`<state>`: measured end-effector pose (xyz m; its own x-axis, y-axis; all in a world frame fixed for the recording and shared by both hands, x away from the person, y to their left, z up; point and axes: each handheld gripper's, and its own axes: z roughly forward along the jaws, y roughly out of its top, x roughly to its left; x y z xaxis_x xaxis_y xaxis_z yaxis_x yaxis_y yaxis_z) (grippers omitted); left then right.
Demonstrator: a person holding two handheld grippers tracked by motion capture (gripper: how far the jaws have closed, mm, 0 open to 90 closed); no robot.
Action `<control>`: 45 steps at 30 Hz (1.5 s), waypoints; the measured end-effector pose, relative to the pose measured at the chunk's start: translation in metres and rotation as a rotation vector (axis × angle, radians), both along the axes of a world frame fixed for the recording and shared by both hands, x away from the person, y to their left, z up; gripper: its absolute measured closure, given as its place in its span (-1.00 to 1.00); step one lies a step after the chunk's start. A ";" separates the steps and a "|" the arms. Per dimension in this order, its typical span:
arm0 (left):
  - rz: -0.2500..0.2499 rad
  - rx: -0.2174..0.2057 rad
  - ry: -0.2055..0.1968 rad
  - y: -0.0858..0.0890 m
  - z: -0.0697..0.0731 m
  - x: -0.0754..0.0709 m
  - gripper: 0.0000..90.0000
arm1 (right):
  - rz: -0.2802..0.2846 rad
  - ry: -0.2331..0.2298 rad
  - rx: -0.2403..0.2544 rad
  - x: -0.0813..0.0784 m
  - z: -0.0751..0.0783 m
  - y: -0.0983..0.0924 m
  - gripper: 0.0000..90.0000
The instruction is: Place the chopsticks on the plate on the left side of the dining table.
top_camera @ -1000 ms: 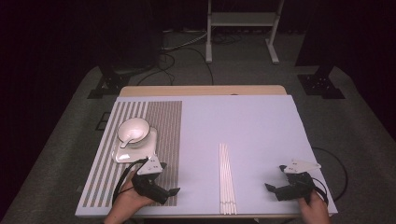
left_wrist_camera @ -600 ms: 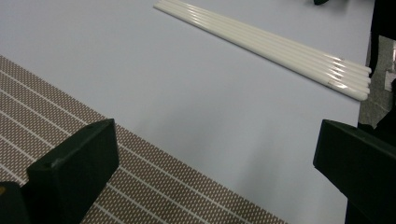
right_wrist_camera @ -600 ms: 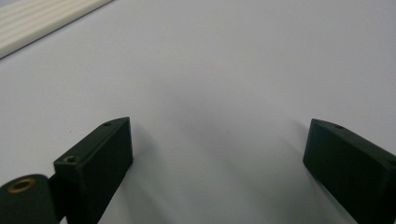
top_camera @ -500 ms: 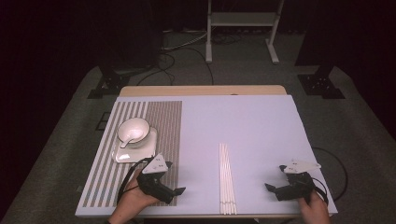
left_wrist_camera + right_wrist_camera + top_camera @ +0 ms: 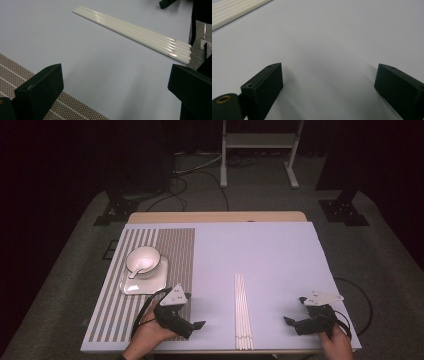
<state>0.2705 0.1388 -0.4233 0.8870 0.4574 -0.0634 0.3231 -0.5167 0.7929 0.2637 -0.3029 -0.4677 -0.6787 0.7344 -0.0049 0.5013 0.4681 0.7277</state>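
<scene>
Two grippers rest low on the pale blue table [image 5: 270,250], both with fingers wide open and holding nothing. The left gripper [image 5: 199,325] sits by the near edge of the brown striped mat [image 5: 172,245]. The long white plastic sticks [image 5: 243,310] lie side by side between it and the right gripper [image 5: 289,320].

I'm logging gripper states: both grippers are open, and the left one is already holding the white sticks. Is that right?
Not quite. Both are open, but the left gripper holds nothing: the left gripper view shows the sticks lying on the table, well ahead of its jaws. The right gripper is open too.
</scene>
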 end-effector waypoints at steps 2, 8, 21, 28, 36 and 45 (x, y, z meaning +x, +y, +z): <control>-0.002 -0.002 0.002 -0.002 0.000 0.000 -1.00 | 0.000 0.000 0.000 0.000 0.000 0.000 -0.85; -0.009 -0.006 0.005 -0.010 0.000 0.001 -1.00 | 0.000 0.001 0.000 0.000 0.000 0.000 -0.85; -0.034 -0.015 0.015 -0.030 -0.003 0.001 -1.00 | 0.000 0.001 0.000 0.000 0.000 0.000 -0.85; -0.044 -0.017 0.017 -0.039 -0.005 0.001 -1.00 | 0.000 0.001 0.000 0.000 0.000 0.000 -0.85; -0.052 -0.018 0.023 -0.050 -0.007 0.002 -1.00 | 0.000 0.001 0.001 0.000 0.000 0.000 -0.85; -0.066 -0.011 0.027 -0.065 -0.013 0.002 -1.00 | 0.000 0.001 0.001 0.000 0.000 0.000 -0.85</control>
